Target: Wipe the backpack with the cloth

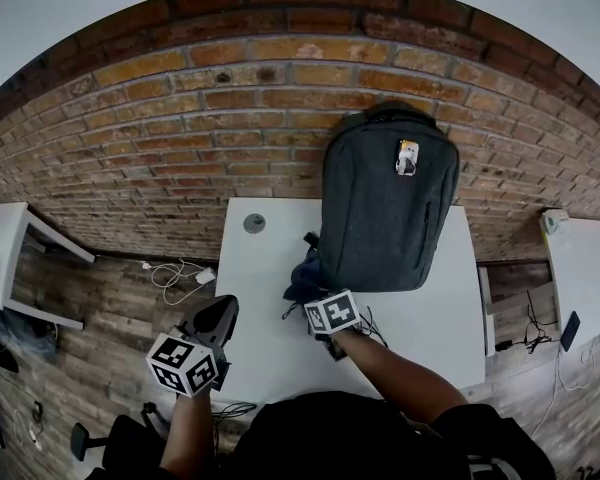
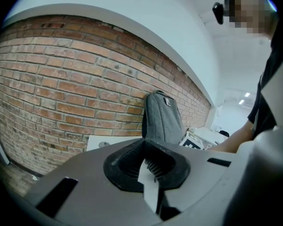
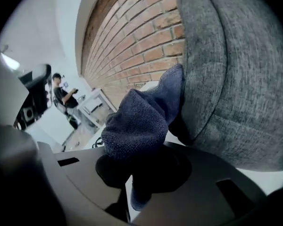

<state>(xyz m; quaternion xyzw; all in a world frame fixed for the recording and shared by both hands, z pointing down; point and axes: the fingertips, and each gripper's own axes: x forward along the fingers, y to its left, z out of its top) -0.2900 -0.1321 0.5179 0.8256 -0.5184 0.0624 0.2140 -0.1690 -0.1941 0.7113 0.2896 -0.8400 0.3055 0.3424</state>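
A grey backpack point(image 1: 385, 203) stands upright on the white table point(image 1: 420, 333), leaning against the brick wall. A dark blue cloth point(image 1: 303, 276) is bunched at the backpack's lower left corner. My right gripper point(image 1: 318, 293) is shut on the cloth; in the right gripper view the cloth point(image 3: 141, 117) fills the jaws and touches the backpack's side point(image 3: 240, 69). My left gripper point(image 1: 218, 318) hovers over the table's front left corner, away from the backpack, its jaws shut on nothing point(image 2: 146, 149). In the left gripper view the backpack point(image 2: 162, 119) stands farther off.
A round grey grommet point(image 1: 254, 223) sits in the table's far left part. White tables stand at the left point(image 1: 5, 233) and right point(image 1: 580, 268). Cables point(image 1: 175, 273) lie on the wooden floor. A person point(image 3: 63, 95) stands far off beside another table.
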